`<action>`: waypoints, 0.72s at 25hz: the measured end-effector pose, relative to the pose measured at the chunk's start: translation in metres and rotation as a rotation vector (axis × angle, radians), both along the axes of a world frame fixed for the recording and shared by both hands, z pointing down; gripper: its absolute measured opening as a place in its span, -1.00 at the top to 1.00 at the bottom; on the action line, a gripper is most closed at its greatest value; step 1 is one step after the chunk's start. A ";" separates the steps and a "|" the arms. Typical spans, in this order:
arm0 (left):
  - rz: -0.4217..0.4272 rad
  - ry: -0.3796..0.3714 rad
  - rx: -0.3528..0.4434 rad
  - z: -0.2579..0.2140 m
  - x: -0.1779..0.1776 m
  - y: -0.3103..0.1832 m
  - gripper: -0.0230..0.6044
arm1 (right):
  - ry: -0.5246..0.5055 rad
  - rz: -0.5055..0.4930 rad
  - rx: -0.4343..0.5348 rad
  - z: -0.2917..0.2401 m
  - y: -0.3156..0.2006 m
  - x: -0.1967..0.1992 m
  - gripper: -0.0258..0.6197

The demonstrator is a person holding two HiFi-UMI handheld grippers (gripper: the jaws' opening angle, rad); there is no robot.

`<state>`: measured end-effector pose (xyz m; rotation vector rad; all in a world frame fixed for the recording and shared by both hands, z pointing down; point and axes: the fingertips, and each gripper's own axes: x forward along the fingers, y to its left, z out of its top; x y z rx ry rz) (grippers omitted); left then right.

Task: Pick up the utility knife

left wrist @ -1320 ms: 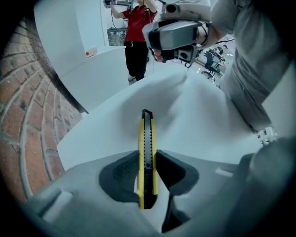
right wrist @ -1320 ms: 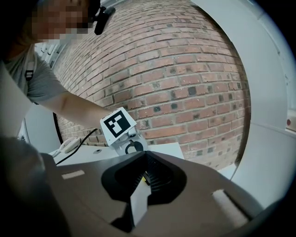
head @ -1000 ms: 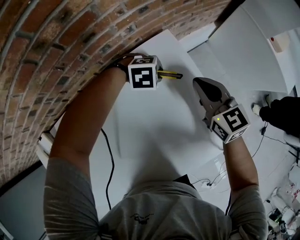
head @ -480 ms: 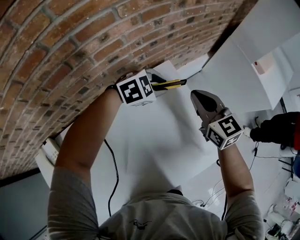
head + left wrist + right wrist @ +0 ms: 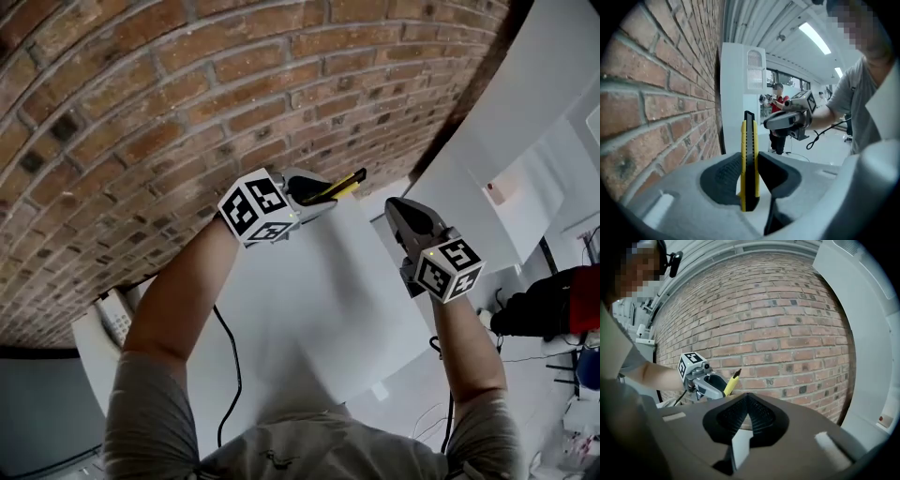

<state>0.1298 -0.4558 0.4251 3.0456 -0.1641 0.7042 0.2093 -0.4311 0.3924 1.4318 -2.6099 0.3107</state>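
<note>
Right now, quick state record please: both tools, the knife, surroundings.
left tool: shut on the utility knife, held up near the brick wall
utility knife: yellow and black, edge-on between the pads, its end sticking out past them
right tool: jaws together, nothing between them
table: white, below both tools

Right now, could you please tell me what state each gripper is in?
Left gripper: closed on the yellow utility knife.
Right gripper: closed, with nothing between its jaws.
</note>
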 end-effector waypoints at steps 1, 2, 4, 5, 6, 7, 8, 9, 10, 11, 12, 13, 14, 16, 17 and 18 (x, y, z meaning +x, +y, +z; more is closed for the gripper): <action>-0.012 0.032 0.004 -0.014 -0.003 0.000 0.55 | -0.005 0.001 0.007 -0.010 -0.002 -0.001 0.89; -0.023 0.065 0.008 -0.027 -0.007 0.000 0.55 | -0.007 0.001 0.016 -0.019 -0.004 -0.003 0.89; -0.048 0.130 0.007 -0.051 -0.013 0.001 0.55 | -0.005 -0.003 0.035 -0.036 -0.006 -0.008 0.89; -0.060 0.164 0.004 -0.063 -0.016 0.002 0.55 | -0.004 -0.005 0.044 -0.044 -0.007 -0.010 0.89; -0.072 0.201 -0.001 -0.074 -0.020 0.002 0.55 | -0.005 -0.006 0.054 -0.051 -0.008 -0.012 0.89; -0.082 0.239 -0.006 -0.085 -0.023 0.002 0.55 | -0.007 -0.005 0.062 -0.059 -0.009 -0.015 0.89; -0.092 0.276 -0.010 -0.097 -0.026 0.002 0.55 | -0.012 -0.004 0.069 -0.066 -0.011 -0.017 0.89; -0.101 0.311 -0.013 -0.107 -0.029 0.002 0.55 | -0.018 -0.001 0.075 -0.073 -0.012 -0.018 0.89; -0.108 0.346 -0.016 -0.117 -0.032 0.002 0.55 | -0.022 0.001 0.080 -0.079 -0.013 -0.020 0.89; -0.115 0.379 -0.020 -0.127 -0.035 0.002 0.55 | -0.024 0.004 0.085 -0.084 -0.014 -0.021 0.89; -0.121 0.412 -0.026 -0.135 -0.037 0.003 0.55 | -0.023 0.007 0.089 -0.088 -0.015 -0.022 0.89; -0.128 0.444 -0.034 -0.142 -0.039 0.004 0.55 | -0.020 0.011 0.093 -0.092 -0.015 -0.023 0.89; -0.134 0.474 -0.043 -0.149 -0.041 0.004 0.55 | -0.019 0.015 0.097 -0.096 -0.016 -0.023 0.89; -0.147 0.523 -0.052 -0.160 -0.043 0.005 0.55 | -0.022 0.023 0.103 -0.105 -0.017 -0.023 0.89; -0.154 0.545 -0.056 -0.165 -0.044 0.005 0.55 | -0.028 0.026 0.106 -0.109 -0.018 -0.023 0.89; -0.160 0.566 -0.060 -0.169 -0.045 0.005 0.55 | -0.036 0.029 0.107 -0.113 -0.019 -0.022 0.89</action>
